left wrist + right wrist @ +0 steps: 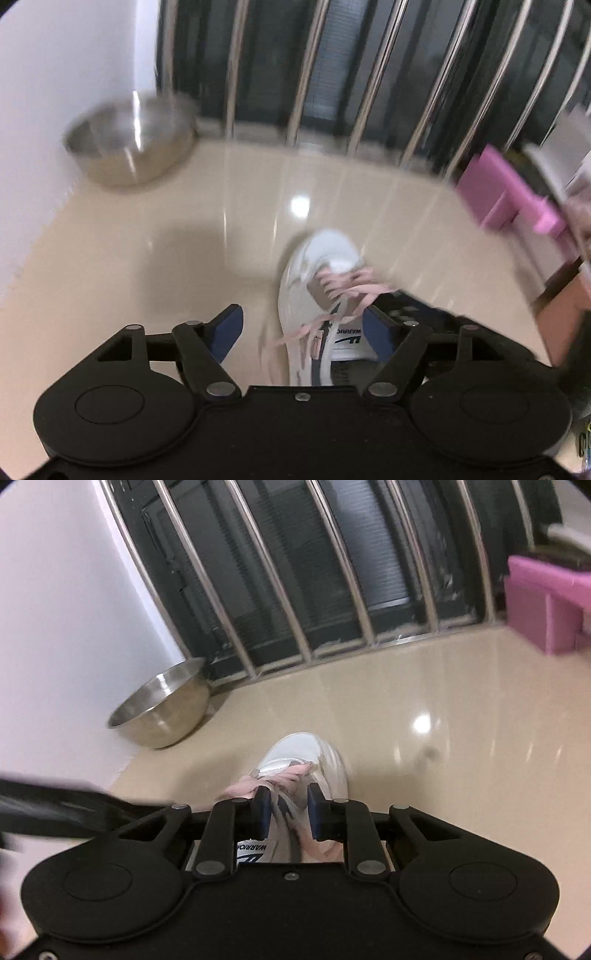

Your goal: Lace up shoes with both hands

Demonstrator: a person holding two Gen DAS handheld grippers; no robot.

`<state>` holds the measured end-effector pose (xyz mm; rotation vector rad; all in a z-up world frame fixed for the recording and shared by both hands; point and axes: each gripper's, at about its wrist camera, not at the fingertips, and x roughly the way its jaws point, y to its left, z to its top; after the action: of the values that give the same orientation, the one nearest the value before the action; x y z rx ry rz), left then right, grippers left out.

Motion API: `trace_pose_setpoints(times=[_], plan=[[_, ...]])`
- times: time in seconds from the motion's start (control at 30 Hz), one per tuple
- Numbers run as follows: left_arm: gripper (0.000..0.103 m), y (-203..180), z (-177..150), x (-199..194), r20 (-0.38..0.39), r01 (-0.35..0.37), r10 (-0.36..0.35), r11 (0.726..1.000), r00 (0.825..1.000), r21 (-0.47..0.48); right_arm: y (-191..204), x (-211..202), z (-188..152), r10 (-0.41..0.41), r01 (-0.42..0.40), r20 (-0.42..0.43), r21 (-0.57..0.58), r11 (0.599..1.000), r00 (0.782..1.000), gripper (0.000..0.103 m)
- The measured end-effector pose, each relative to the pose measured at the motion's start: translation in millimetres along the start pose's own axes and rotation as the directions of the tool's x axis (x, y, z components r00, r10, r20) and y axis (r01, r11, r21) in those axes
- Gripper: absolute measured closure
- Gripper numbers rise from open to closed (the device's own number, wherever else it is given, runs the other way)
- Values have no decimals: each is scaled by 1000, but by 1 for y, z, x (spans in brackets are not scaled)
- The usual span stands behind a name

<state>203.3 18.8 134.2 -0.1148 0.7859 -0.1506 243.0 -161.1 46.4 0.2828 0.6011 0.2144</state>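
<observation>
A white sneaker (317,258) with pink laces (354,288) lies on the glossy beige floor, toe pointing away. My left gripper (301,325) is open wide above the shoe's heel end, and a loose pink lace end (291,338) trails between its fingers without being pinched. In the right wrist view the same sneaker (295,749) sits just ahead. My right gripper (290,810) hovers over the tongue with its jaws a narrow gap apart. Bunched pink laces (280,775) lie at its fingertips; no grip on them shows. Both views are motion-blurred.
A steel bowl (133,144) (166,709) stands by the white wall at the back left. Metal window bars (295,572) run along the far edge of the floor. A pink block (509,192) (546,605) sits at the back right.
</observation>
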Motion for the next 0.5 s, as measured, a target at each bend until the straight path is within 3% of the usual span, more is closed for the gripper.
trace_pose_setpoints(times=[0.07,0.13,0.2,0.27,0.4,0.5], plan=[[24,-8,-12,-23,66,-2,-2,998,998,67,8,4,6,-36,35,-14,-47,998,999,80],[21,-15,-25,-36,93,-55,43,990,995,129,11,-1,15,-29,26,-51,-61,998,998,76],[21,-19,-29,-46,112,-82,65,986,992,147,15,-17,23,-6,-1,-82,-80,997,997,67],[20,-21,-29,-56,124,-94,76,985,989,142,22,-38,26,-19,6,-91,-144,990,996,49],[15,-24,-30,-75,148,-118,99,984,984,131,36,-72,26,-68,41,-109,-236,971,992,48],[10,-27,-30,-90,165,-136,115,983,979,122,39,-93,24,-86,58,-116,-230,971,990,44]])
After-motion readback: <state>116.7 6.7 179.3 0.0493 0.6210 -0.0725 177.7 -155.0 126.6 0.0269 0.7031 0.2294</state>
